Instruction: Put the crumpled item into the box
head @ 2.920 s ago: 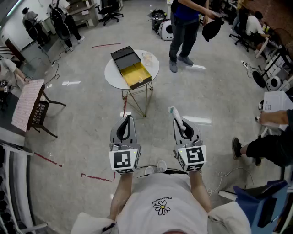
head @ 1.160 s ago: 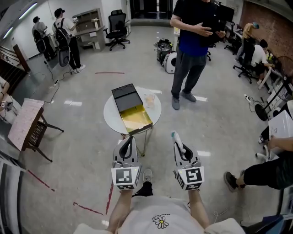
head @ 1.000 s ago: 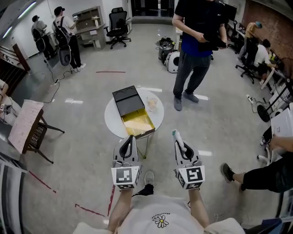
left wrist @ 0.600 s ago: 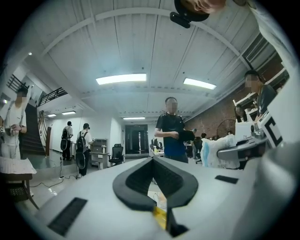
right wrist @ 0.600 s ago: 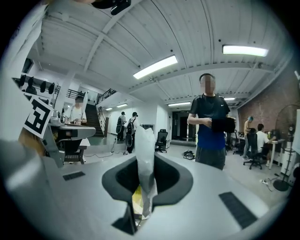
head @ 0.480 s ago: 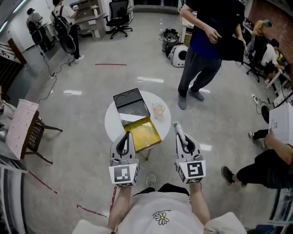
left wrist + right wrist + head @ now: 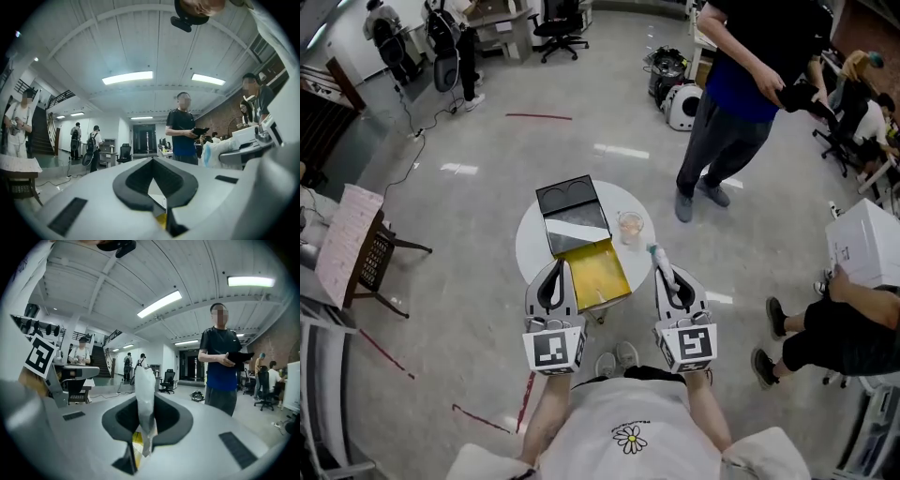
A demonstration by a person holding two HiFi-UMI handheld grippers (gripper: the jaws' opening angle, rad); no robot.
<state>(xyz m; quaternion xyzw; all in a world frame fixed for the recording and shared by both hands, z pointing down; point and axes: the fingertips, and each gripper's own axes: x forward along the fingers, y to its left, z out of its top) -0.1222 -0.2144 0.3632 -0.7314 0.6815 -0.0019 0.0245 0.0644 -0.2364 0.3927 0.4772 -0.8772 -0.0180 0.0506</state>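
A box stands open on a small round white table [image 7: 530, 246]. Its black lid [image 7: 572, 204] is folded back and its yellow inside [image 7: 592, 272] faces up. My right gripper [image 7: 663, 272] is shut on the crumpled item [image 7: 655, 253], a white wrapper that sticks out past the jaw tips, just right of the box's yellow part. In the right gripper view the crumpled item [image 7: 144, 394] stands upright between the jaws. My left gripper [image 7: 557, 267] hangs over the table's near edge, left of the yellow part, its jaws together and empty.
A clear cup [image 7: 630, 227] stands on the table right of the box. A standing person [image 7: 741, 94] is beyond the table to the right. A seated person [image 7: 848, 323] holds a white box at far right. A chair with papers [image 7: 358, 234] is at left.
The table and box have come much closer. Both grippers now reach the table's near edge, either side of the yellow part. The standing person has shifted right.
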